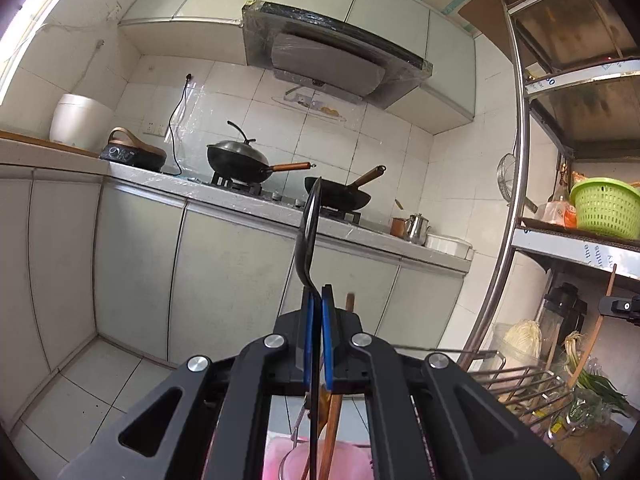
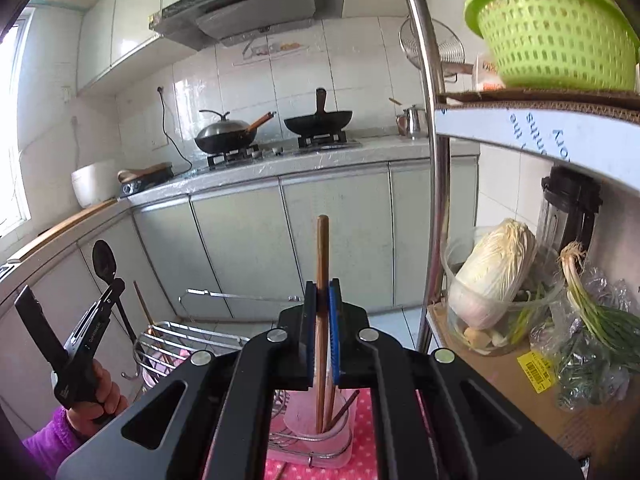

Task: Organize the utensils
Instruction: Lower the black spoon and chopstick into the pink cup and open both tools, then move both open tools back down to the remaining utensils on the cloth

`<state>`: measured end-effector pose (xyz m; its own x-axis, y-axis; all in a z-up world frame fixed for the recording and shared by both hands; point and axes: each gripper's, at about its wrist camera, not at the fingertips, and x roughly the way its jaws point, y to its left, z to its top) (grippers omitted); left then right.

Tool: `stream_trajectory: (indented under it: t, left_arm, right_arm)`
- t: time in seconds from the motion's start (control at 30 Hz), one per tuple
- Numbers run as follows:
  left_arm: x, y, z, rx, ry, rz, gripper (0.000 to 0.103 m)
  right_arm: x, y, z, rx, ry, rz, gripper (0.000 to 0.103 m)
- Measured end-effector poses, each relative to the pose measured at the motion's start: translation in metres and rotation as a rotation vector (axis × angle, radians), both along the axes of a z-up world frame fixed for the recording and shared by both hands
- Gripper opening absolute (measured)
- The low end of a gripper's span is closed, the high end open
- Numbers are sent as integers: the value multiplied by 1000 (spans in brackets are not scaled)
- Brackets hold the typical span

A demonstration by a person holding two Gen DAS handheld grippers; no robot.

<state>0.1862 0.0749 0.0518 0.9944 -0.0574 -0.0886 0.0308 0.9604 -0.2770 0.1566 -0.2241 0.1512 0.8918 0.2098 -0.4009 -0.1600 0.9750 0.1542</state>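
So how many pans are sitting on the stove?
2: a lidded pan on the left burner and an open pan on the right burner. None seem hidden.

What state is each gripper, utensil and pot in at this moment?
left gripper: shut on the black spoon
black spoon: held upright, bowl up
right gripper: shut on the wooden chopstick
wooden chopstick: upright, lower end in the clear cup
clear cup: upright, holding utensils
lidded wok: on the burner, lid on
open wok: on the burner, no lid
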Motion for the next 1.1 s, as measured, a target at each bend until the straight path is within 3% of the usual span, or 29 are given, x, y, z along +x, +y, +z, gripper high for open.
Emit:
stream_trajectory:
  t: [0.3, 0.53, 0.57, 0.7, 0.77, 0.9, 1.1]
  left_arm:
    - [-10, 8, -32, -39, 148, -44, 4]
    - [-2, 12, -41, -60, 281, -78, 6]
    - [0, 13, -41, -67, 299, -79, 10]
    - [4, 21, -39, -112, 357, -93, 42]
    - [4, 23, -35, -130, 376, -102, 46]
    - [1, 28, -28, -144, 409, -128, 51]
    - [-21, 34, -12, -118, 406, -107, 52]
  right_arm:
    - [3, 1, -33, 22, 89, 12, 6]
    - [9, -3, -57, 41, 145, -2, 6]
    - [9, -5, -59, 47, 150, -5, 6]
    - [14, -13, -61, 64, 174, -17, 7]
    - [15, -16, -62, 62, 185, -23, 7]
    - [12, -20, -58, 68, 176, -21, 37]
    - [-4, -23, -43, 64, 140, -26, 41]
